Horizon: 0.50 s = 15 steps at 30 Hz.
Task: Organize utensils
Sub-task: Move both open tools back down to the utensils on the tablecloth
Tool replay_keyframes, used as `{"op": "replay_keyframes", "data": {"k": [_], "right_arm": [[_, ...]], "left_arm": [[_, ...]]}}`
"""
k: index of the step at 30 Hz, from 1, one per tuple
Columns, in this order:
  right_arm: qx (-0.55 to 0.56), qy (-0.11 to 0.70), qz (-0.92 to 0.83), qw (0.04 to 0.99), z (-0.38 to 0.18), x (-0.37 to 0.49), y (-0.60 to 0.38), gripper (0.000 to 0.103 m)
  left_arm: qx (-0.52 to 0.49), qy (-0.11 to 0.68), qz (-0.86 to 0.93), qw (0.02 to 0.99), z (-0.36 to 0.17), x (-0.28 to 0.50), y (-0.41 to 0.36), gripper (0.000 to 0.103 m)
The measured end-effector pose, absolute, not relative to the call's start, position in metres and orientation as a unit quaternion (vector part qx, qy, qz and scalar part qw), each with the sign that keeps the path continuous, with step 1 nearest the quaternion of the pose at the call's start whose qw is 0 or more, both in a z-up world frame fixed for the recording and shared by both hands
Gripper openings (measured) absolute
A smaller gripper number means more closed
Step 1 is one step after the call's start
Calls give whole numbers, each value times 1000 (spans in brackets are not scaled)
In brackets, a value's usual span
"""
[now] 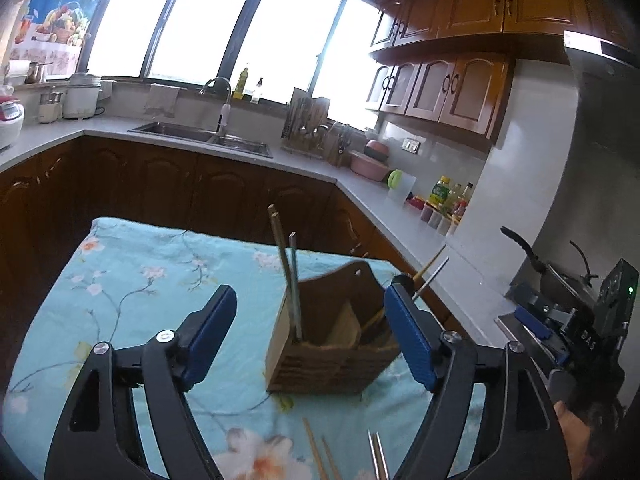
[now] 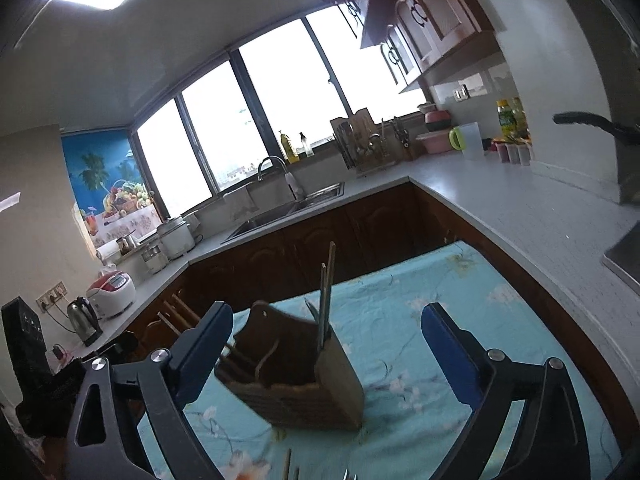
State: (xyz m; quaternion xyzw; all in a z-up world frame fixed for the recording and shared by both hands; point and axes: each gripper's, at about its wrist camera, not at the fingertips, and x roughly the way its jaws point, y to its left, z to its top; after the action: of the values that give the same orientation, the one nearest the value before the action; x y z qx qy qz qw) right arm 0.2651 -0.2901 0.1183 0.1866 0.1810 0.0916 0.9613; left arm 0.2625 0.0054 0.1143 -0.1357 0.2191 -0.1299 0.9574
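The wooden utensil holder (image 1: 332,336) stands upright on the floral-clothed tabletop (image 1: 132,280), straight ahead of both tools. The loose chopsticks (image 1: 320,456) lie nearer than the holder, on the cloth just under the left tool (image 1: 310,336), their long axes pointing roughly toward the holder. The left tool gapes wide and carries nothing; the right tool (image 2: 326,344) is likewise spread wide. By this view the left looks nearer the loose pairs.
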Motion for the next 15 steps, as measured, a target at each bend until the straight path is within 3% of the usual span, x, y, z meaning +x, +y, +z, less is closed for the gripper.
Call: {"op": "replay_keyframes", "data": {"k": [15], "right_arm": [[158,275,68,946,56,202,-284,100]], "left_arm": [[-119,316,-100,936,38,210,10,82]]}}
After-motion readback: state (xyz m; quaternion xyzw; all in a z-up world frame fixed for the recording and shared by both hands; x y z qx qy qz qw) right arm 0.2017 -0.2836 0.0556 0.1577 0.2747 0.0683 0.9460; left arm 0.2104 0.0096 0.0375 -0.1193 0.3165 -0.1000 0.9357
